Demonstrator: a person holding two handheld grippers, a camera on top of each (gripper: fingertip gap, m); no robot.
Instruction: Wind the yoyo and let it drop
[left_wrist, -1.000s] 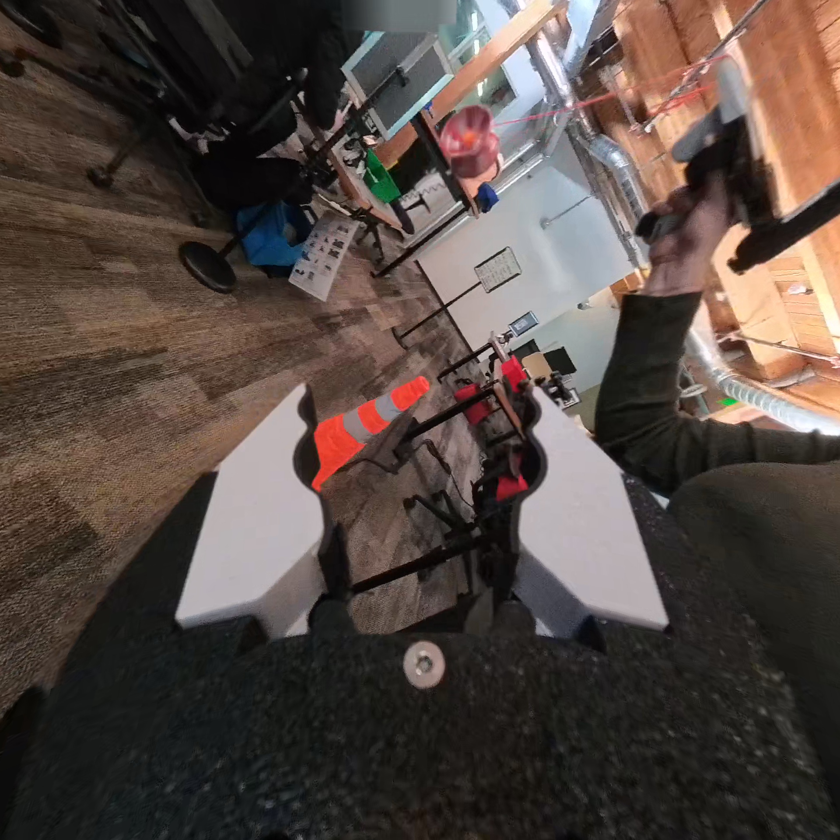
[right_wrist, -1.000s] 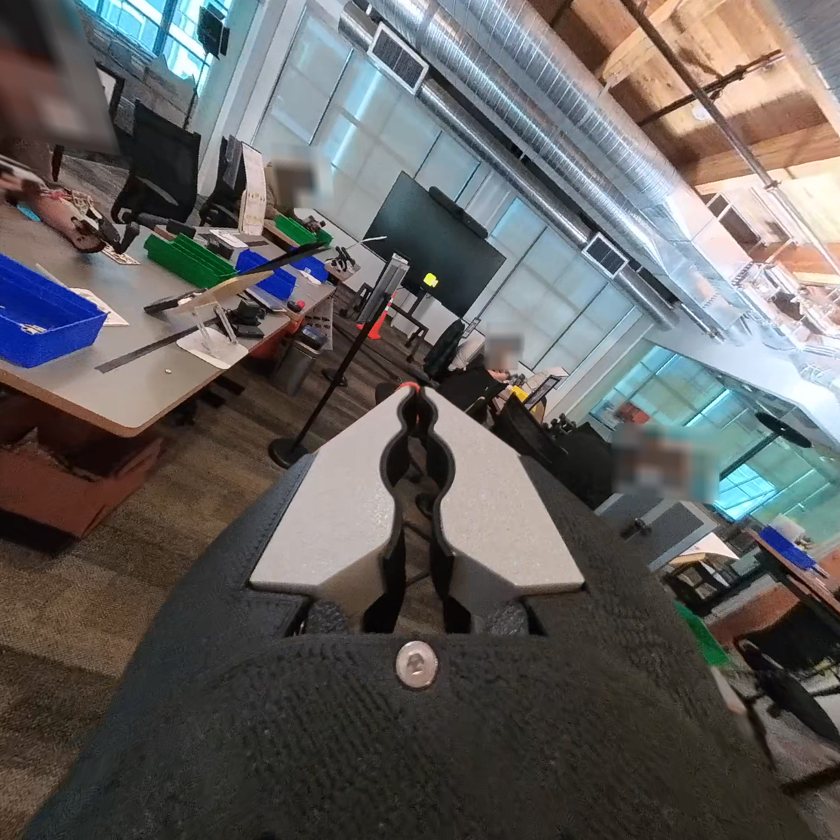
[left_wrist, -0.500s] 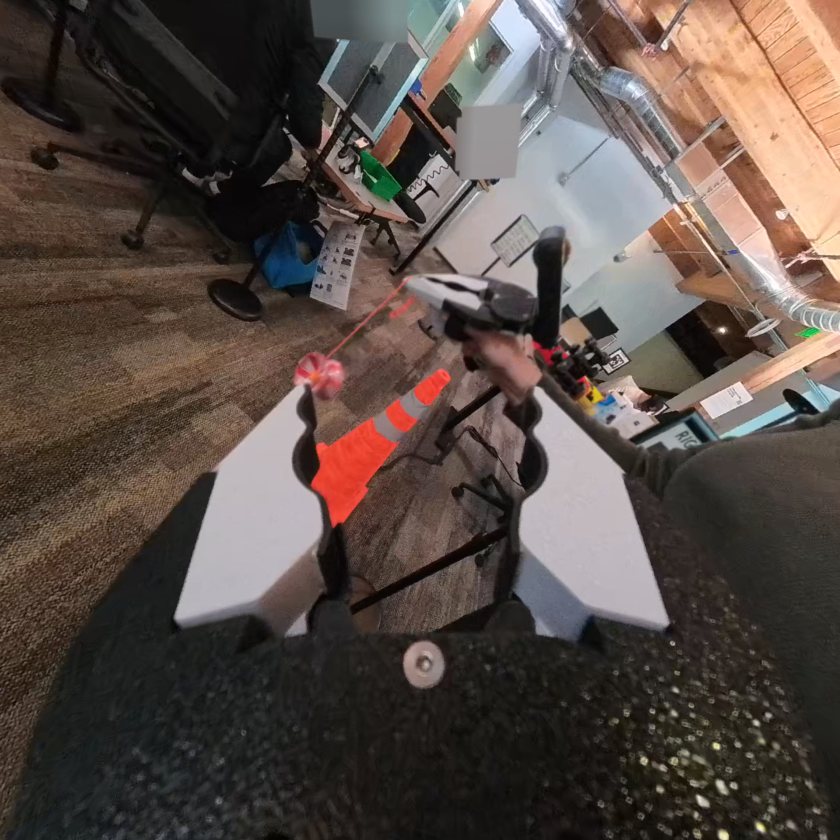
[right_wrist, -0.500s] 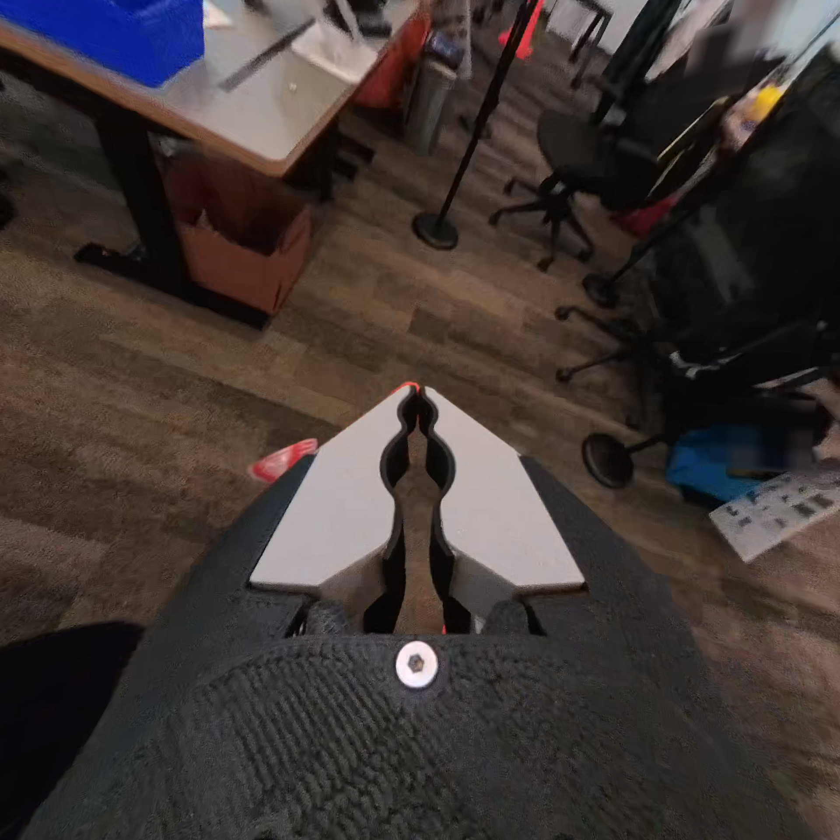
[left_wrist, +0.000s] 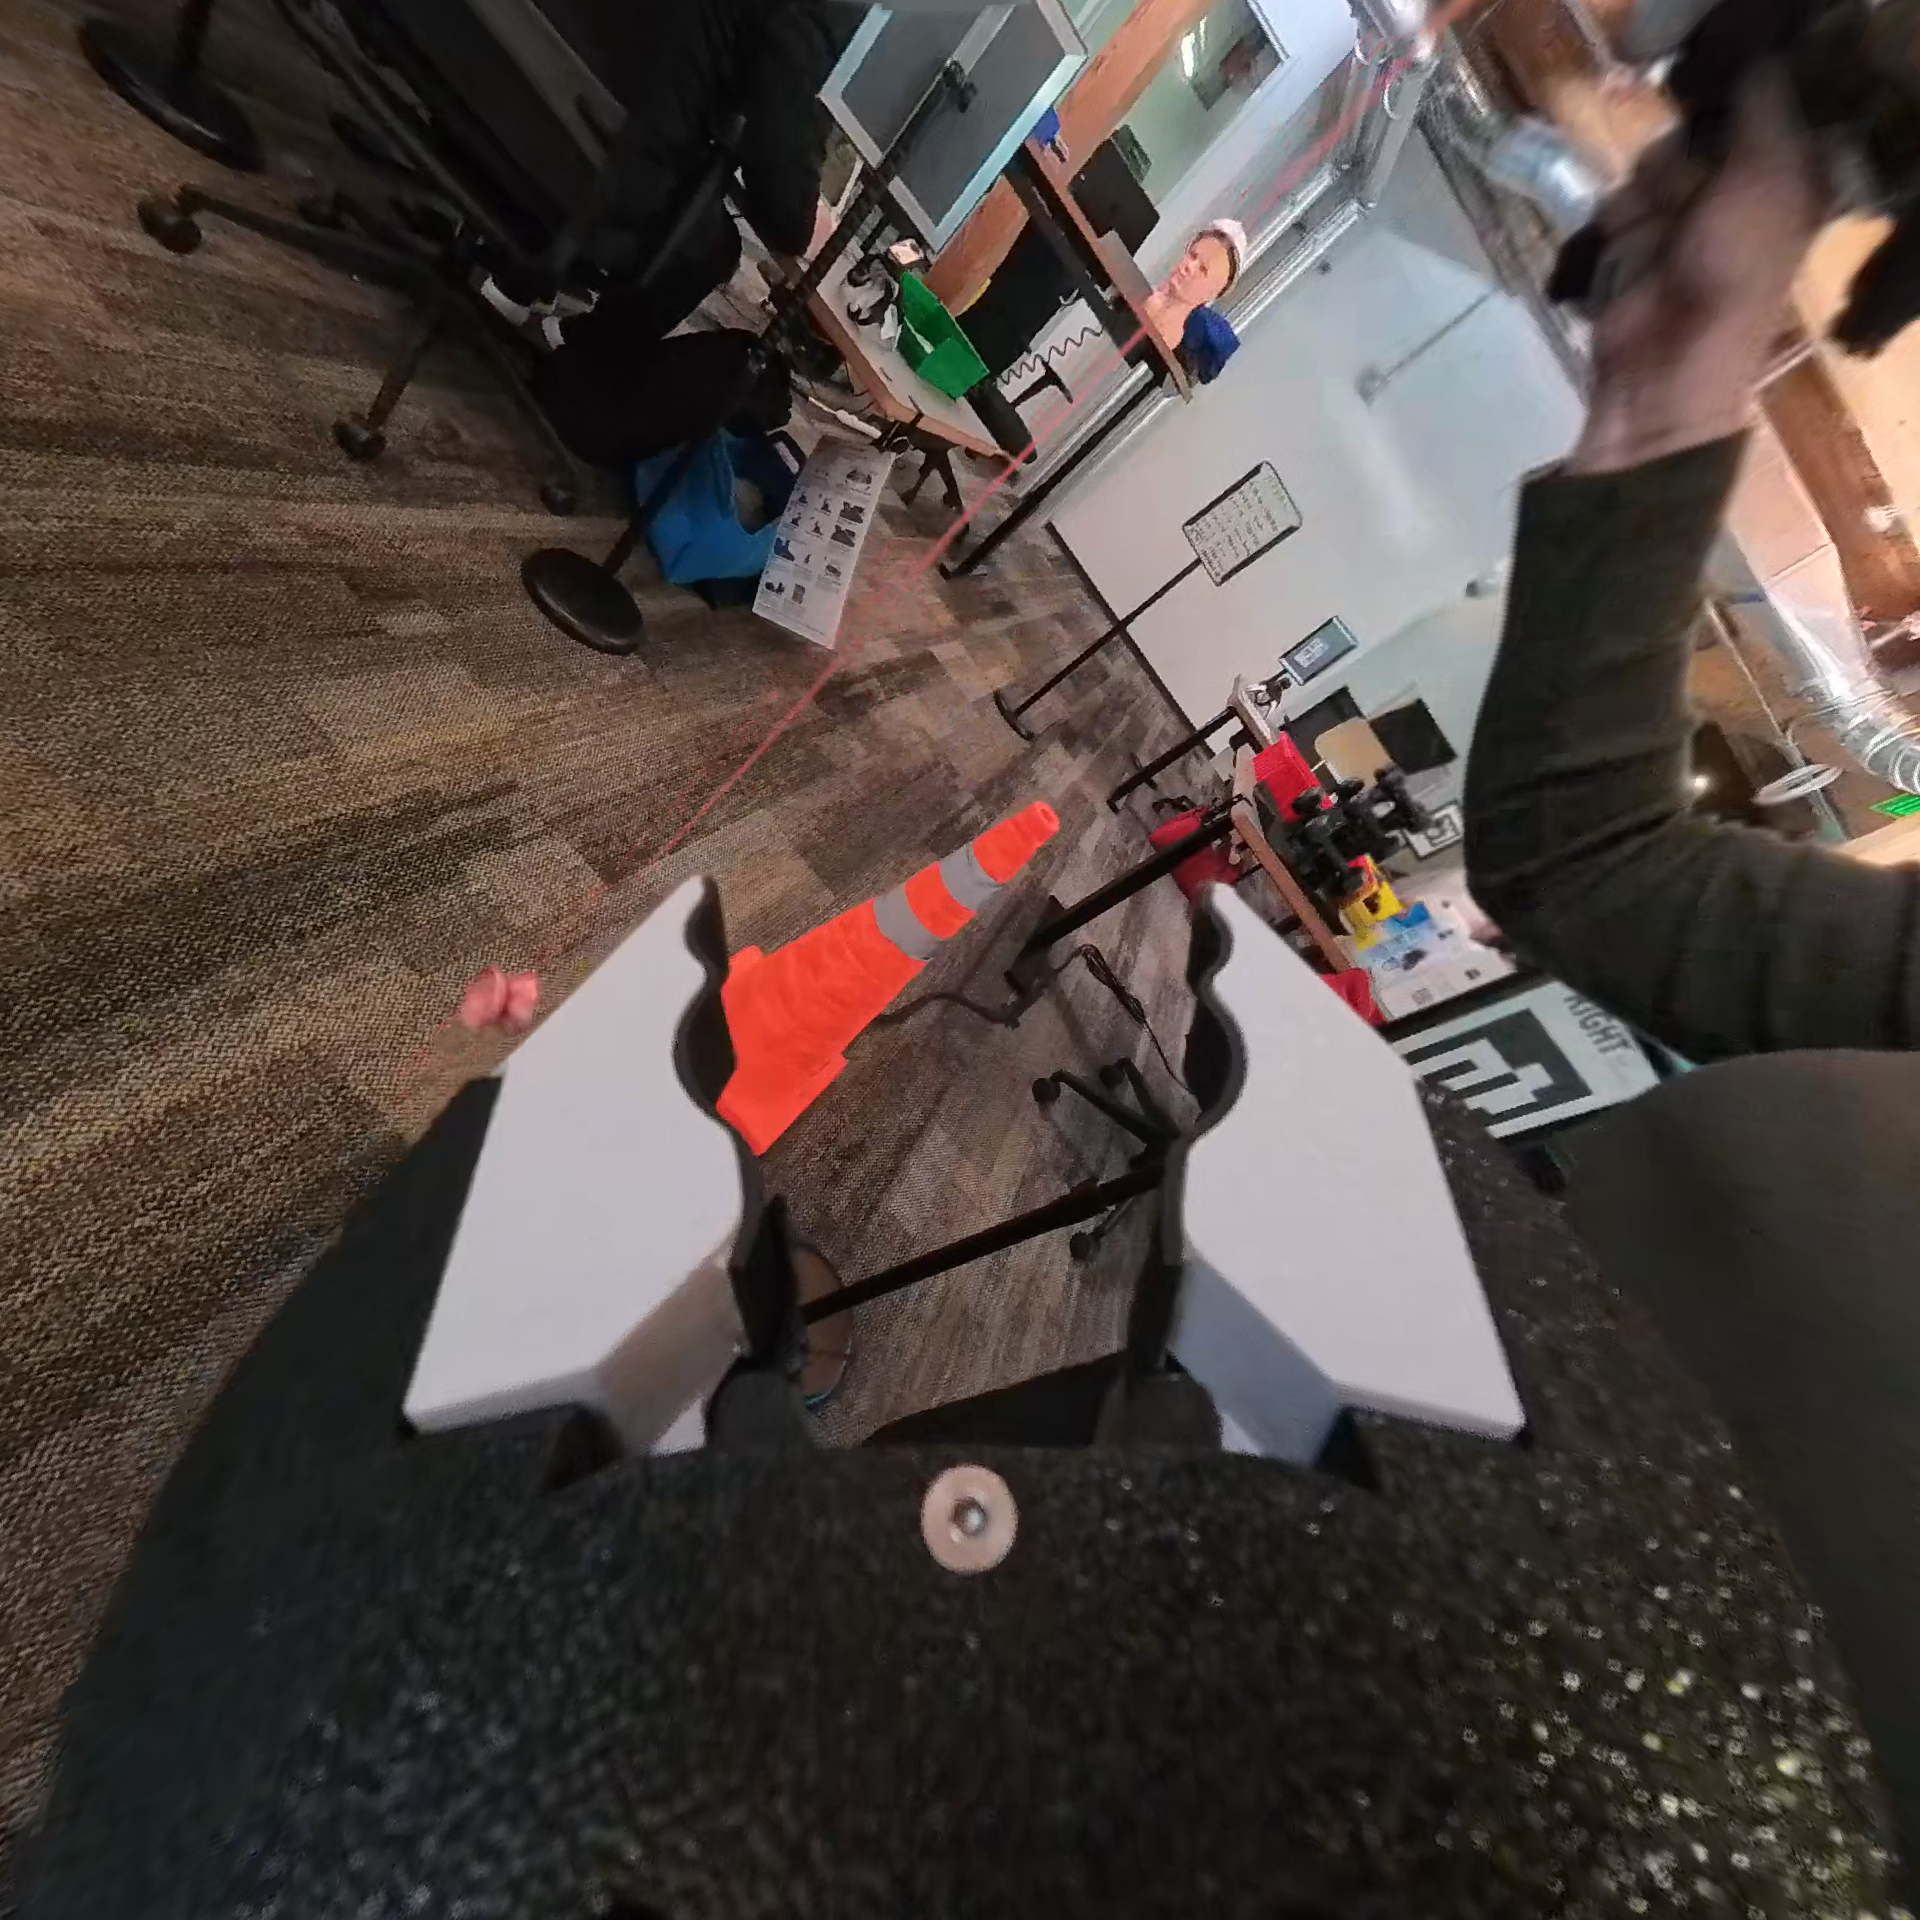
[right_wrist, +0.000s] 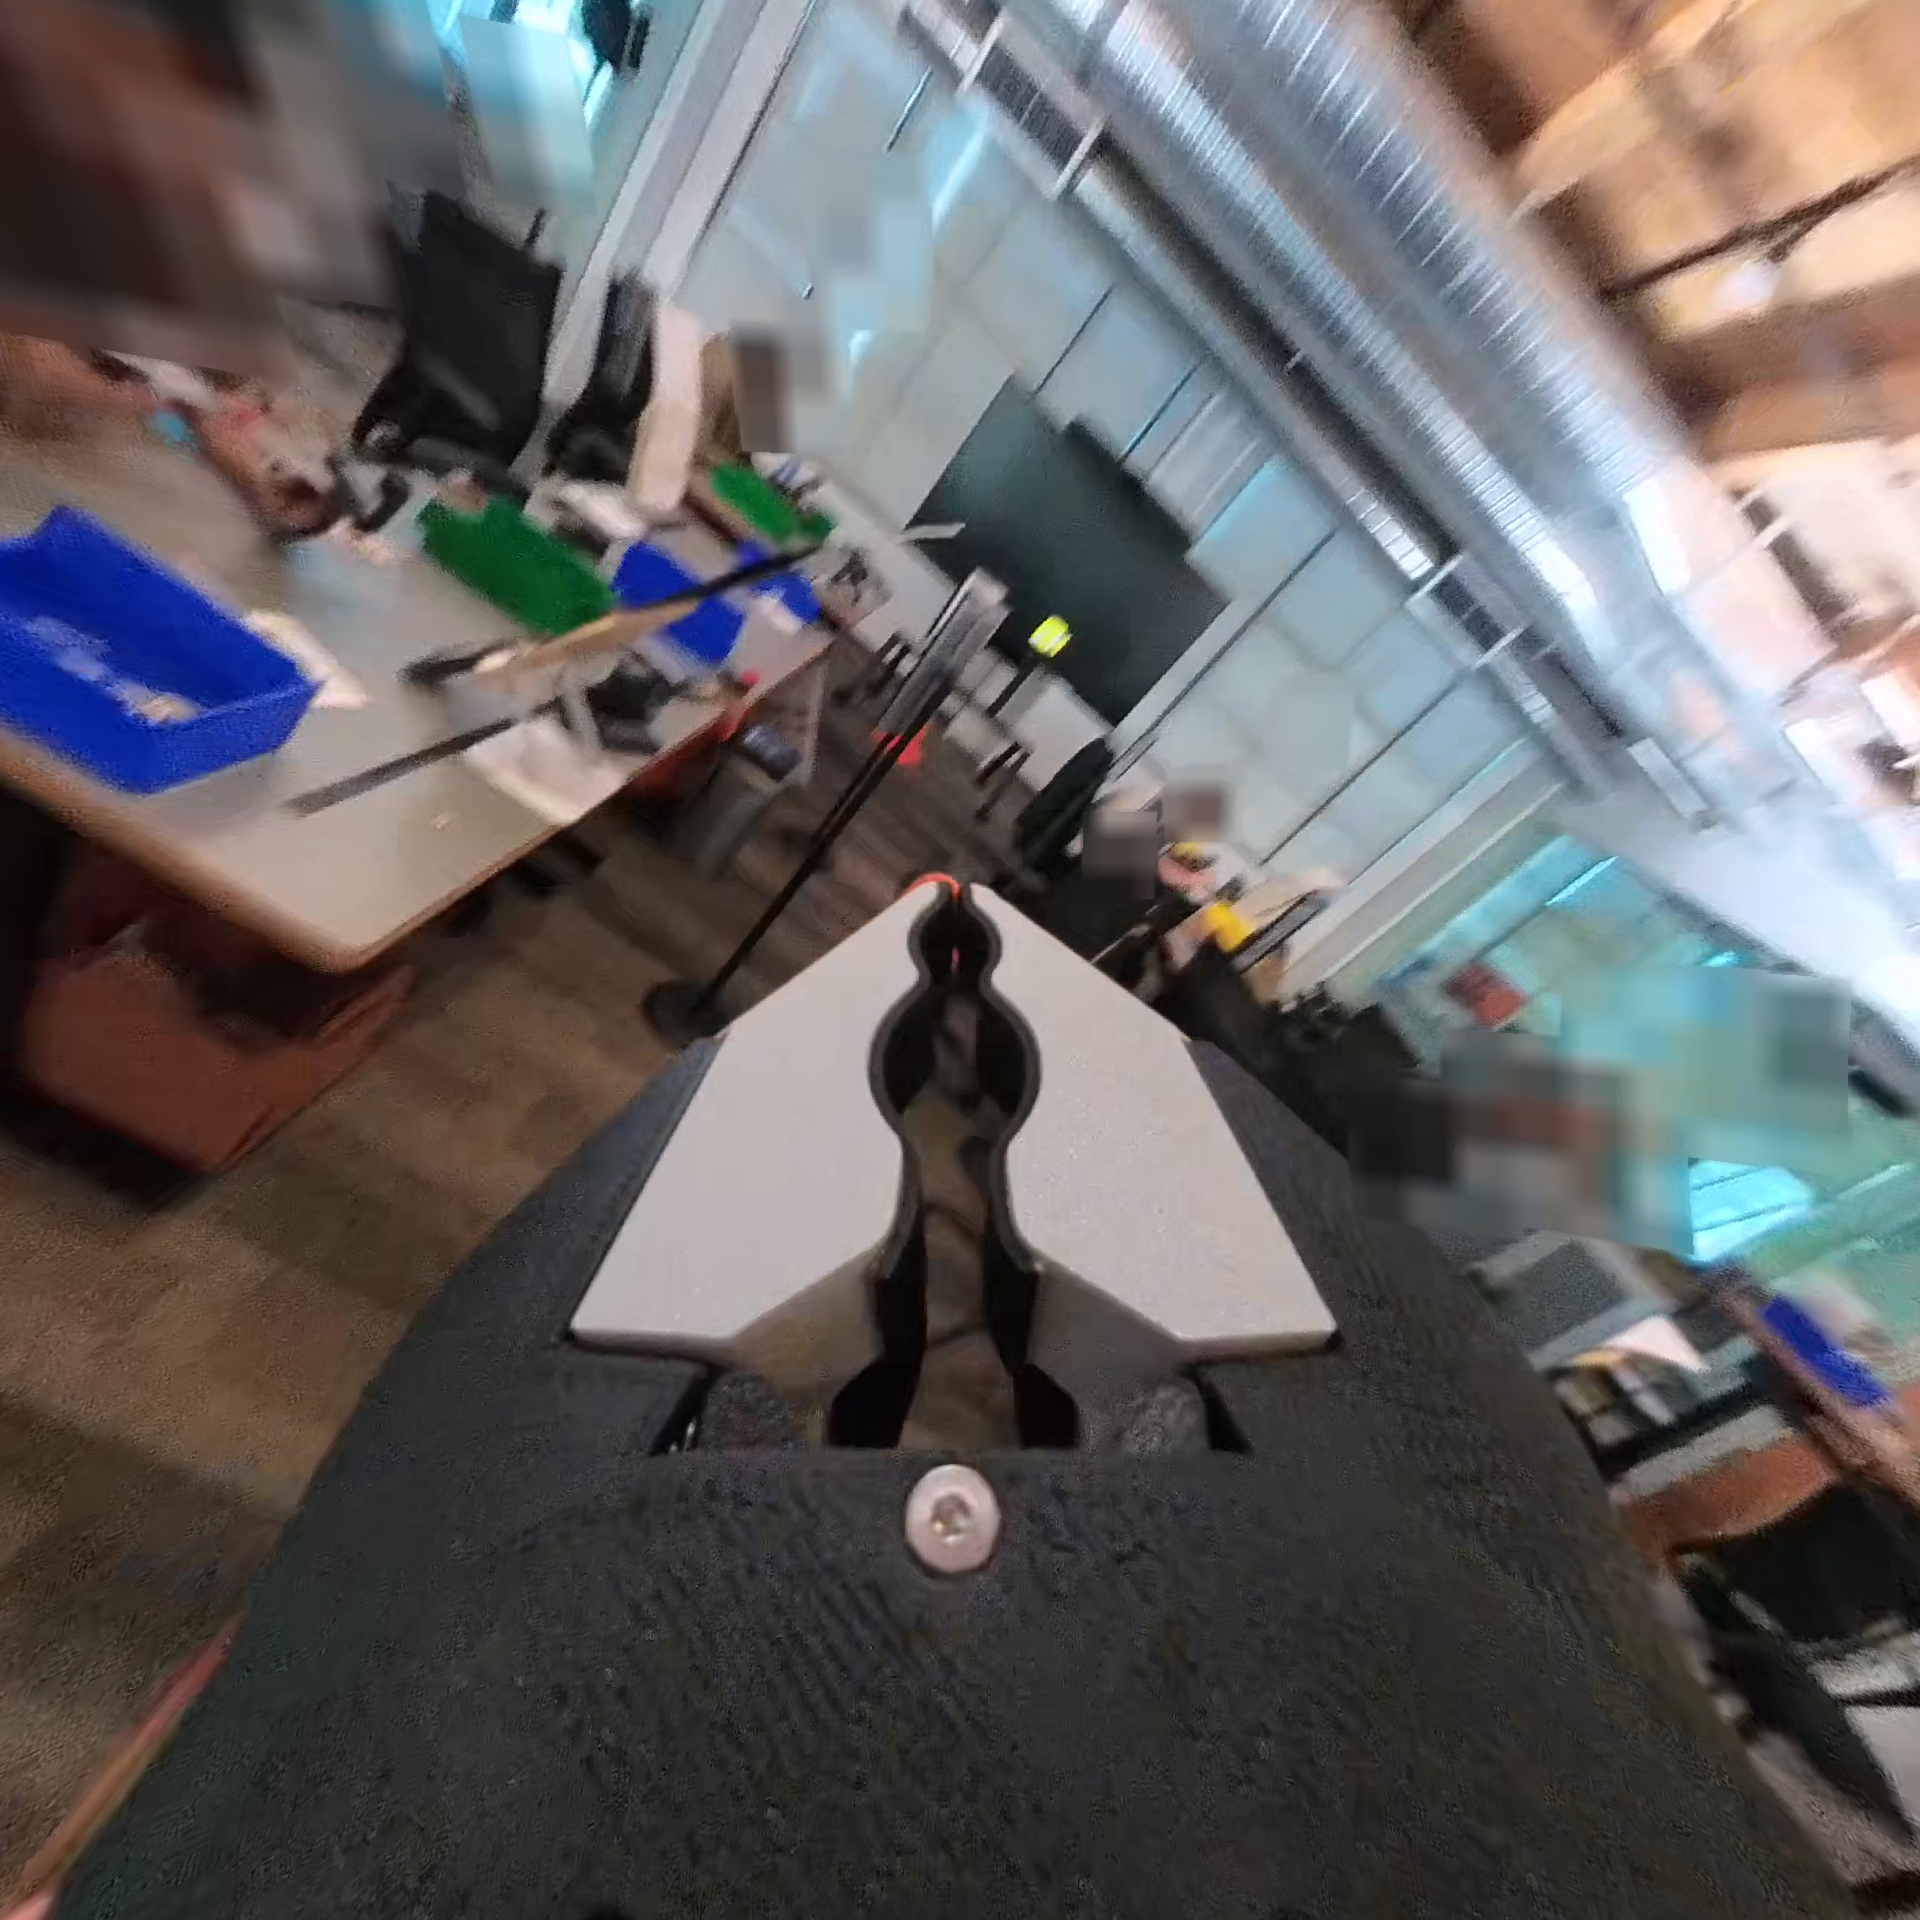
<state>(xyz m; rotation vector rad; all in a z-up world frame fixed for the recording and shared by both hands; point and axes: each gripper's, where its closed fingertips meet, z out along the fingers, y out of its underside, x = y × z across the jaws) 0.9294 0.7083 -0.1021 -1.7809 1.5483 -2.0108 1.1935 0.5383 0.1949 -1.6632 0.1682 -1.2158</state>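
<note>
The pink-red yoyo (left_wrist: 499, 1000) hangs low over the carpet, just left of my left gripper's left finger. Its red string (left_wrist: 935, 551) runs taut up and to the right, toward the raised hand at the top right. That hand holds my right gripper (left_wrist: 1860, 156), which is blurred there. My left gripper (left_wrist: 956, 899) is open and empty, with its jaws wide apart. In the right wrist view my right gripper (right_wrist: 951, 899) is shut, with a bit of red string (right_wrist: 940, 883) pinched at its tips. The yoyo is out of sight in that view.
An orange traffic cone (left_wrist: 862, 966) stands on the carpet ahead of the left gripper. Office chairs, a stanchion base (left_wrist: 582, 613) and a blue bag (left_wrist: 717, 509) lie beyond it. A table with a blue bin (right_wrist: 135, 655) and green bins (right_wrist: 509, 561) is at the left. The gap from one gripper's tips to the other's is roughly 45 cm.
The yoyo has dropped from high near the right gripper to the end of its string near the floor. The right hand swung down, then rose again. The left gripper stayed open.
</note>
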